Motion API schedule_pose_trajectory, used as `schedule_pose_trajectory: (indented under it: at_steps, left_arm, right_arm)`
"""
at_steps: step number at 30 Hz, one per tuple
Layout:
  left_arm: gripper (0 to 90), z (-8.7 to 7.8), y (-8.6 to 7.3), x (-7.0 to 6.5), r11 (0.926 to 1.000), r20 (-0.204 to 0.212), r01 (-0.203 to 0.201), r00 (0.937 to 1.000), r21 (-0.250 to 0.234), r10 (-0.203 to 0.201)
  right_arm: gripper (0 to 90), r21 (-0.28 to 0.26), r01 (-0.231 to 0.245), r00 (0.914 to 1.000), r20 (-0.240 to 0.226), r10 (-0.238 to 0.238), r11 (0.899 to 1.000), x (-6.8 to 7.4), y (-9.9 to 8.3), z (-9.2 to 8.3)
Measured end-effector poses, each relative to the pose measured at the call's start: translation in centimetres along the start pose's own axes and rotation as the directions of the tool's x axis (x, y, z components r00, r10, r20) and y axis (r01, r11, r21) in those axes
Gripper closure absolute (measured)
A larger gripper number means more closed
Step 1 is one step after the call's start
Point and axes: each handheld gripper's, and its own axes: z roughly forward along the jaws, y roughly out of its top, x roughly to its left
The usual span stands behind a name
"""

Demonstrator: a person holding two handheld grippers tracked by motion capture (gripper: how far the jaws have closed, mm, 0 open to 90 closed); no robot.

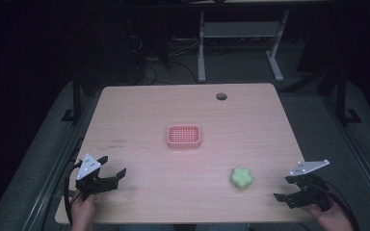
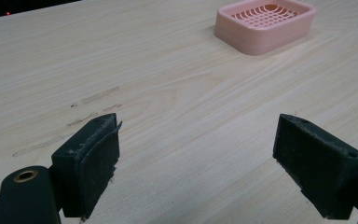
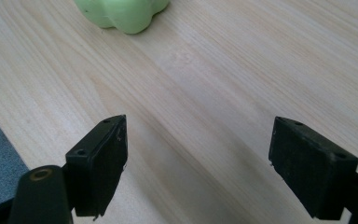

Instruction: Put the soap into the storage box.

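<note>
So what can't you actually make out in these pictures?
- Green flower-shaped lump: its far part is cut off by the top edge of the right tool view; too small in the high view to say what it is.
- Pink slotted tray: far rim cropped in the left tool view.
- Room behind the table: too dark.

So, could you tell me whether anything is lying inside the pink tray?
Nothing shows inside the pink tray: its white slatted grid looks bare from the high view. The left gripper view hides the grid's near part behind the rim, and nothing beneath the slats can be seen.
</note>
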Motion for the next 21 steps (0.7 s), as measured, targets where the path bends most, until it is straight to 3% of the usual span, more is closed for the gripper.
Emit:
schedule_pose_trajectory:
  at_steps: [21]
  left_arm:
    - [14.2,-0.3,0.0,0.0,1.0,-0.007,-0.004,1.0,-0.004,0.004]
  right_arm:
    - [18.8,0.028,0.089,0.9961,-0.005,-0.089,0.996,1.6,2.3,0.5]
